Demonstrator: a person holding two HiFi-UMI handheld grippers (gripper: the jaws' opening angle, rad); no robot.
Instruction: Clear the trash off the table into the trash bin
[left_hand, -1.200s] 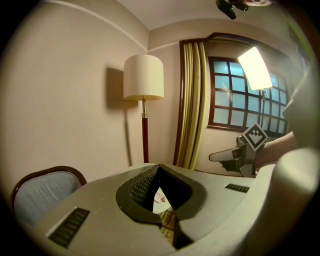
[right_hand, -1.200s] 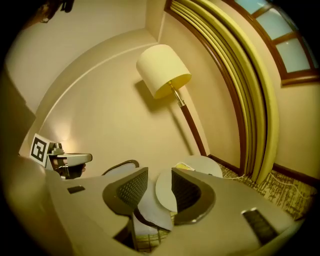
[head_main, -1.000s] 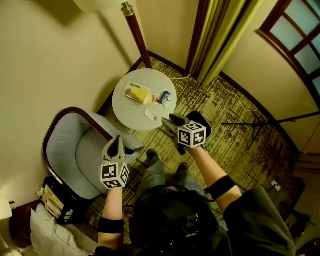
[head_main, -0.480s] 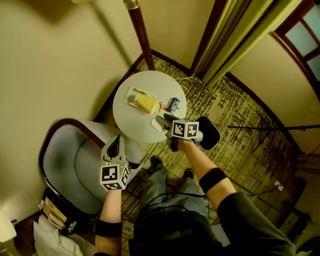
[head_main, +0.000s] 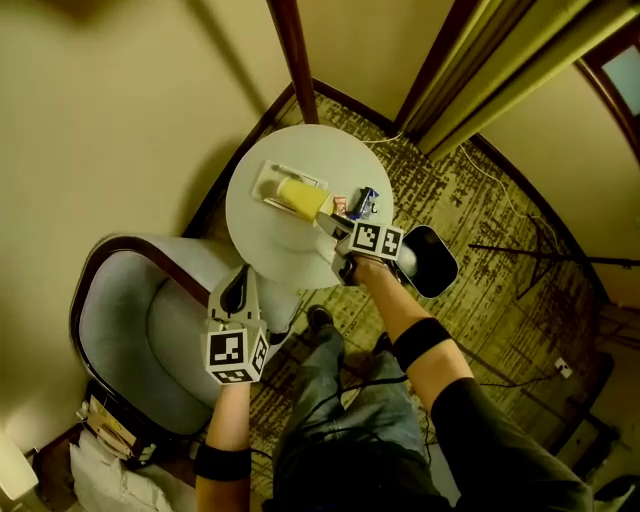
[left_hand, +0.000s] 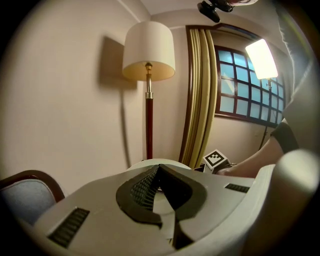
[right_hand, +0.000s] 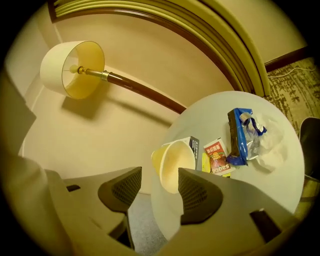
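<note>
Right gripper view resolves sauce packet (right_hand: 217, 156) print; head view cannot

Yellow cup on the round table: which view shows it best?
Right gripper view: the yellow cup is close, lying on its side, mouth toward the camera. Head view shows it small from above. Left gripper view doesn't show it.

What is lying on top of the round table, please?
A yellow cup on its side beside a box, a red sauce packet, a blue wrapper and crumpled plastic. Whatever lies under the right claw is hidden.
</note>
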